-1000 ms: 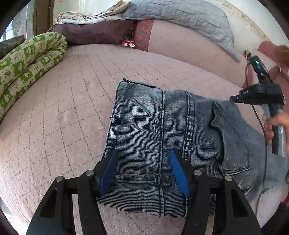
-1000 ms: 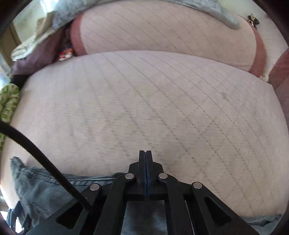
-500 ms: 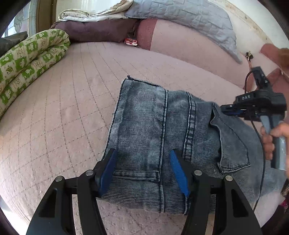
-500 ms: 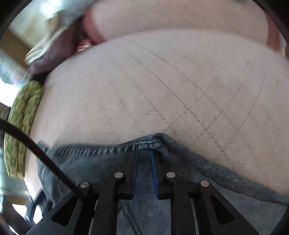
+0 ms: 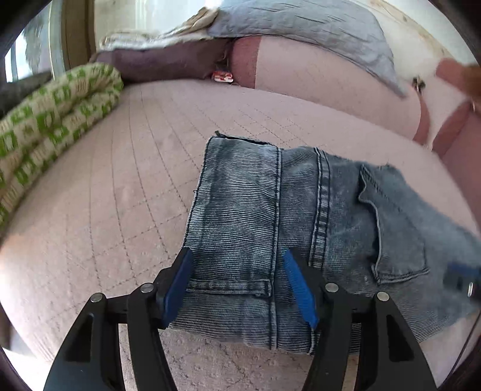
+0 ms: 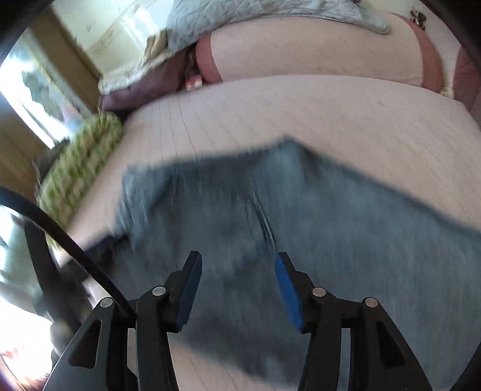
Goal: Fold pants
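Observation:
The blue denim pants (image 5: 270,228) lie folded into a compact stack on the pink quilted bed (image 5: 126,186), a back pocket showing on the right. My left gripper (image 5: 237,285) is open, hovering over the stack's near edge, holding nothing. In the right wrist view the pants (image 6: 270,216) are motion-blurred below my right gripper (image 6: 236,288), which is open and empty above them. A blurred part of the right gripper (image 5: 463,279) shows at the right edge of the left wrist view.
A green-and-cream patterned quilt (image 5: 45,132) lies along the left side of the bed. Purple and grey pillows (image 5: 300,27) and a pink bolster (image 5: 330,84) are at the head. A window (image 6: 36,99) is at the left.
My right gripper went from shut to open, letting go of the denim, and pulled back above the pants. The left gripper stayed open over the near edge.

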### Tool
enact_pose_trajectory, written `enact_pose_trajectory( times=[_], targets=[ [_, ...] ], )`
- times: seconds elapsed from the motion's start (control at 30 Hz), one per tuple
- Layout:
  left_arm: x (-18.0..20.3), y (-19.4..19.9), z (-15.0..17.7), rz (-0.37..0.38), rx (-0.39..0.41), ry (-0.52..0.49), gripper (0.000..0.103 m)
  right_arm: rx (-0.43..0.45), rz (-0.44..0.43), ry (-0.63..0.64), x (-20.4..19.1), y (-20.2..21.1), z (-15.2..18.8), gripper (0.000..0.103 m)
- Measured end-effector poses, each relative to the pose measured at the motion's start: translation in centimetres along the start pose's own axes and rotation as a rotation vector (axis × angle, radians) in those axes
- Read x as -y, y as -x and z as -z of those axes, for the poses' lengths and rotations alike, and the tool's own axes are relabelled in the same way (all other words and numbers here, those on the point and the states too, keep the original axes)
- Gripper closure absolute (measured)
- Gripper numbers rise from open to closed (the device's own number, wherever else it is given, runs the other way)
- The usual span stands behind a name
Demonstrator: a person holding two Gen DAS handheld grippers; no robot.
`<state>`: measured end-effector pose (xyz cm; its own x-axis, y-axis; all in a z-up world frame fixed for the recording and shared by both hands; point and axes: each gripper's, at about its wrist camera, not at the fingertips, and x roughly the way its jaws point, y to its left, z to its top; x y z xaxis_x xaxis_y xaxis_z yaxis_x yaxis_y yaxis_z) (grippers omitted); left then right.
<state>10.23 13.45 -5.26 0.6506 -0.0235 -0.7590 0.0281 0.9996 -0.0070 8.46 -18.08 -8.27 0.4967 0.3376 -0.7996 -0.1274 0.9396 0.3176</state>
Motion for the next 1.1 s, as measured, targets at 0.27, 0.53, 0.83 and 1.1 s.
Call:
enact_pose_trajectory(
  times=[0.27, 0.53, 0.83, 1.1],
  targets=[
    [0.5, 2.7, 0.1, 0.007, 0.042, -0.006, 0.041, 0.099, 0.057, -0.042, 3.3, 3.8, 5.2, 0.047],
    [11.3, 10.3, -0.3, 0.099, 0.099, -0.252, 0.035, 0.229, 0.057, -0.268, 10.3, 11.3, 8.2, 0.042],
    [22.6, 12.1, -0.1, 0.124, 0.113, -0.498, 0.034, 0.346, 0.100, -0.416, 16.3, 16.6, 11.9, 0.038],
    [29.8, 11.8, 0.9, 0.134, 0.106, -0.656, 0.034, 0.425, 0.147, -0.552, 23.1, 21.3, 15.6, 0.035]
  ],
)
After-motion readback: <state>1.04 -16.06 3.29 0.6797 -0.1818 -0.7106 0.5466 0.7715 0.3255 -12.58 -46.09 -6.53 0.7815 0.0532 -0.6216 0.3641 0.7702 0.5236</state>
